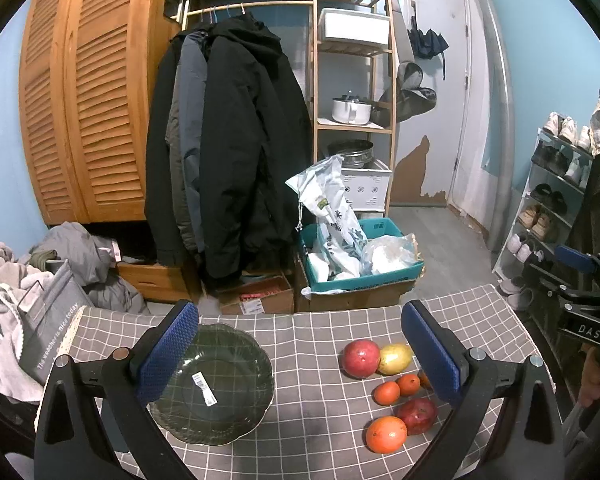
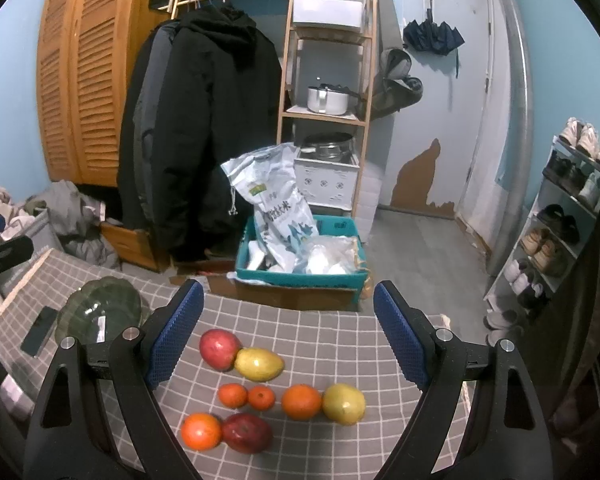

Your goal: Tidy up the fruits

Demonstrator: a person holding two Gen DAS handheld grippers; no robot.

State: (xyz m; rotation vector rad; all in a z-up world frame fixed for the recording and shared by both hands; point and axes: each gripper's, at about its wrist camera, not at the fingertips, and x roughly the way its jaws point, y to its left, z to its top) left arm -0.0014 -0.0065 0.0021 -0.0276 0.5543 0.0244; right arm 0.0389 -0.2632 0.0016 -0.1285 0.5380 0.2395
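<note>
Several fruits lie on the grey checked tablecloth: a red apple, a yellow mango, two small tangerines, an orange, a second mango, another orange and a dark red apple. An empty dark green glass plate sits to their left and shows in the right wrist view. My left gripper is open above the cloth between plate and fruits. My right gripper is open above the fruits. Both are empty.
A dark phone lies left of the plate. Beyond the table's far edge stand a teal crate with bags, hanging coats, a wooden shelf and a shoe rack. A laundry basket is at the left.
</note>
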